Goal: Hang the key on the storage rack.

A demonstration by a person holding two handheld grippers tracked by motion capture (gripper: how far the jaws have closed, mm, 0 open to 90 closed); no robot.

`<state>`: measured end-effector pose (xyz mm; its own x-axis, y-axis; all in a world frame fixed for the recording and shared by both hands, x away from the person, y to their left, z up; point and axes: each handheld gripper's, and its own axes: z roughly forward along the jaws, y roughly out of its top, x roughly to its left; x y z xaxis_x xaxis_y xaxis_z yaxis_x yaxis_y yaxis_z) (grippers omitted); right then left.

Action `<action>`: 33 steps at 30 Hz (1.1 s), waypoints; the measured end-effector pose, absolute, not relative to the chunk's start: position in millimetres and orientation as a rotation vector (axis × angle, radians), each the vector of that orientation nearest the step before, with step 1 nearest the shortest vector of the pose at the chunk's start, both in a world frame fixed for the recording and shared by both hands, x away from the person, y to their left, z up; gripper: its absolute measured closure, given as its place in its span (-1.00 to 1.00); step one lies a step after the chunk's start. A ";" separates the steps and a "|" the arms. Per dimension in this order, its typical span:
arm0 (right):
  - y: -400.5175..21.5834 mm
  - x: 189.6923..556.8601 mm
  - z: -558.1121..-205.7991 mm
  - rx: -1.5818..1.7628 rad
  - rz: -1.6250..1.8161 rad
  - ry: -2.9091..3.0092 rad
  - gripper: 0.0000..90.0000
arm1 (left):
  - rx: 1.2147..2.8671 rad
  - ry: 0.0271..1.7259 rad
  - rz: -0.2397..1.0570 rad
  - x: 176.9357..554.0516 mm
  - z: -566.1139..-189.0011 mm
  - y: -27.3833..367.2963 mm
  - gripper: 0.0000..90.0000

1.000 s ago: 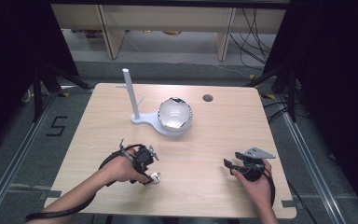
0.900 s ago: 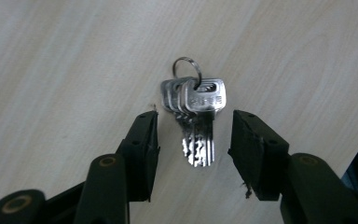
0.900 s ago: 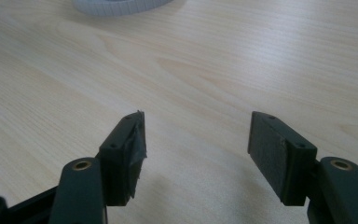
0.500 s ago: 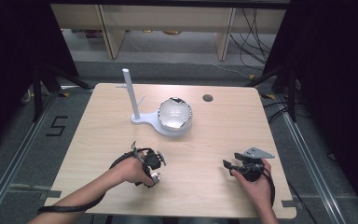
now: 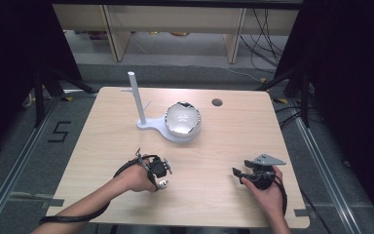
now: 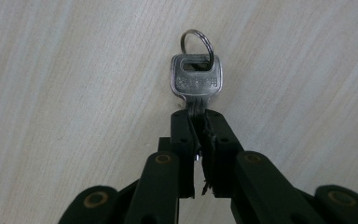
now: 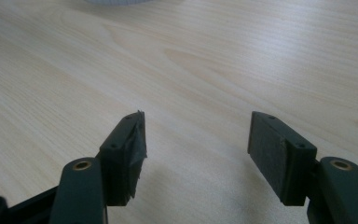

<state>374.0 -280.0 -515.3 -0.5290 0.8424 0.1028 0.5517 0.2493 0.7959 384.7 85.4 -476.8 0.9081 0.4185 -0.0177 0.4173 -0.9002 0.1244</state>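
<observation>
Key (image 6: 196, 80) pinched by its blade in left claw (image 6: 199, 125), jaws just closed, near desk's (image 5: 224, 146) front edge (ring free ahead). Right claw (image 7: 196, 140) gapes empty, idle.

Shiny metal key (image 6: 196, 81) w/ ring, matt pale wood-grain table (image 5: 224, 204), glossy bowl (image 5: 183, 120).

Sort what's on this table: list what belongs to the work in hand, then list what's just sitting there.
In the job:
- key on its ring, blade pinched in the left gripper, whose jaws have just been closing
- left gripper, shut on the key

Lying about:
- white stand with an upright post
- bowl on that stand's base
- right gripper, open, nothing between its jaws
- table
</observation>
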 end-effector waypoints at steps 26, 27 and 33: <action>-279.6 374.6 -515.7 1.288 1.176 2.203 -0.16 | 3.015 0.534 0.013 386.8 -477.8 75.3 0.71; -279.5 374.6 -515.7 1.289 1.175 2.204 -0.16 | 3.015 0.532 0.011 386.4 -477.9 74.9 0.74; -280.7 376.2 -516.0 1.256 1.167 2.211 -0.16 | 3.021 0.470 0.021 385.9 -477.1 74.2 0.84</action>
<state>376.2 -280.7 -516.0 -0.5501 0.8294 0.0975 0.5485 0.2708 0.7911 385.9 74.2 -477.1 0.9528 0.3036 0.0008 0.3025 -0.9493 0.0854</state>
